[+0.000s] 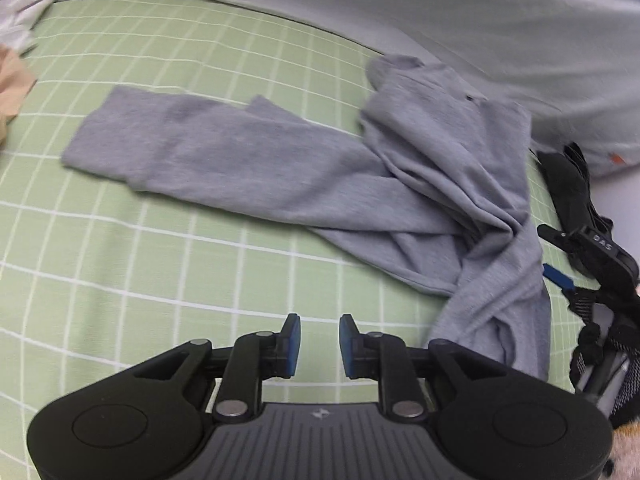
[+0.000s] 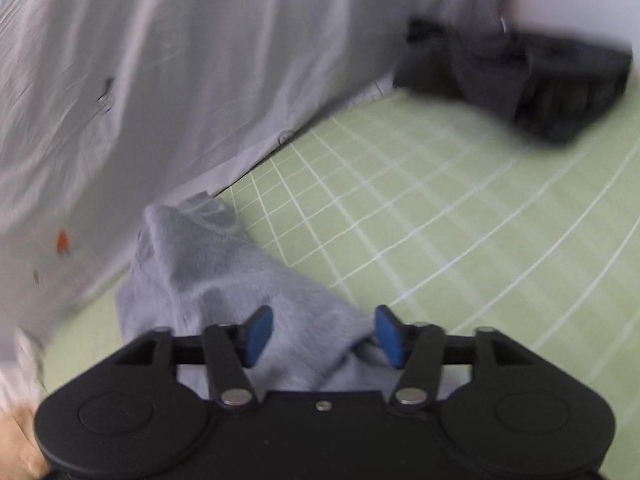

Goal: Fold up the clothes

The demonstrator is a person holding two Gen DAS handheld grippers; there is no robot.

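A grey long-sleeved garment (image 1: 280, 168) lies on the green checked sheet (image 1: 160, 260). One sleeve stretches out to the left and the body is bunched in folds on the right. My left gripper (image 1: 320, 340) hovers open over bare sheet, just short of the garment's near edge, with nothing between its blue pads. The right gripper's black body (image 1: 592, 256) shows at the garment's right edge. In the right wrist view my right gripper (image 2: 324, 332) is open, and rumpled grey garment (image 2: 224, 276) lies between and beneath its widely spread fingers.
A pale grey duvet (image 1: 480, 20) with small carrot prints borders the far side of the bed, also shown as the duvet (image 2: 160, 80). A dark garment (image 2: 540, 76) lies heaped at the far right. A beige cloth (image 1: 12, 84) and a white cloth (image 1: 24, 8) sit at the left edge.
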